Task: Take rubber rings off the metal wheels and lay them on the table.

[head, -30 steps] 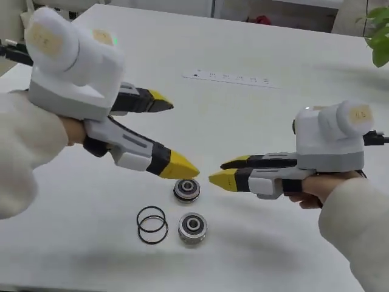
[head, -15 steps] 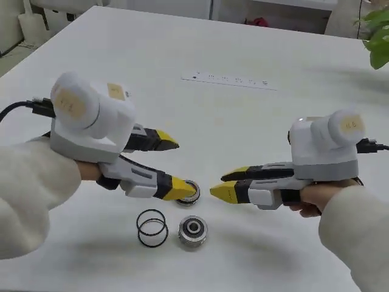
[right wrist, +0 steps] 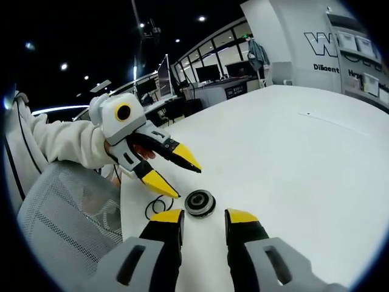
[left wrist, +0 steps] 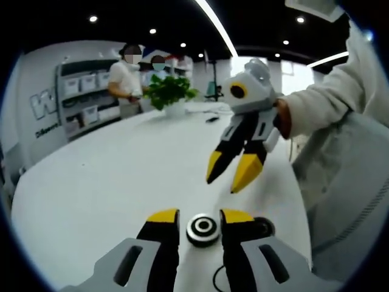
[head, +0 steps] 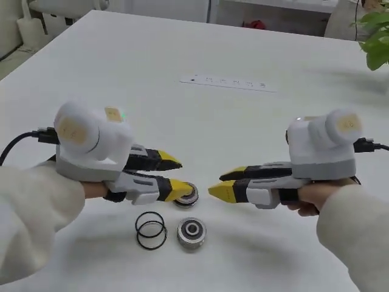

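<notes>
Half-open left tool [left wrist: 200,214] is straddling the small round silver metal wheel [left wrist: 203,229], seemingly not clamping yet; open, empty right tool [head: 220,182] is facing it. Its soft, stretchy black rubber ring [right wrist: 200,213] is calling for a rim pinch

Yellow tips on a white table

Your left gripper [head: 184,176] and right gripper [head: 215,184] are white and grey, with black jaws tipped yellow. The metal wheels [head: 192,232] are silver with dark centres, the rubber rings [head: 151,229] black, the table [head: 243,121] plain white.
</notes>
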Available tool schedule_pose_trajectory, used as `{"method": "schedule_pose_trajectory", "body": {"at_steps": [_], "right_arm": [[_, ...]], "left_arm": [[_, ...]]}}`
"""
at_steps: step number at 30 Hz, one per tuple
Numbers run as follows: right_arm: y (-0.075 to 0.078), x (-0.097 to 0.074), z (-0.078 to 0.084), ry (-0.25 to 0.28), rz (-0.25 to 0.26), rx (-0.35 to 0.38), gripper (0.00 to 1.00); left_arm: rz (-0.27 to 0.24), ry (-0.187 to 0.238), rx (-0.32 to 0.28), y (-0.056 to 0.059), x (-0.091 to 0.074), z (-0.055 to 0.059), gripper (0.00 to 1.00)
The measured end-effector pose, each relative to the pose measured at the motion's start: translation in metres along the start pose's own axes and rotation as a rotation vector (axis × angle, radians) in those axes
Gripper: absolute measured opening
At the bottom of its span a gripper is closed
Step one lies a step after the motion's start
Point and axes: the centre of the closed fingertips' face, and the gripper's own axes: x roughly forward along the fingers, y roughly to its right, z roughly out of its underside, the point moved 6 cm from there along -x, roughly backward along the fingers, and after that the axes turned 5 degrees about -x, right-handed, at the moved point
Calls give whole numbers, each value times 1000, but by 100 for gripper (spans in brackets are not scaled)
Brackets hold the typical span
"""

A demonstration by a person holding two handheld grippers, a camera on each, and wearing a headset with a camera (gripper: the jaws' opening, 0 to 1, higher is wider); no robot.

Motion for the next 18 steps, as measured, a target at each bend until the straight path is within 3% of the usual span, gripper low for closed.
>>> {"method": "schedule_pose_trajectory", "body": {"at_steps": [10, 18], "right_arm": [[-1, 1, -1, 1, -8, -9, 24], [-3, 3, 1, -11, -15, -12, 24]], "left_arm": [[-18, 2, -22, -1, 3, 4, 14], [-2, -62, 6, 5, 13, 16, 14]]}}
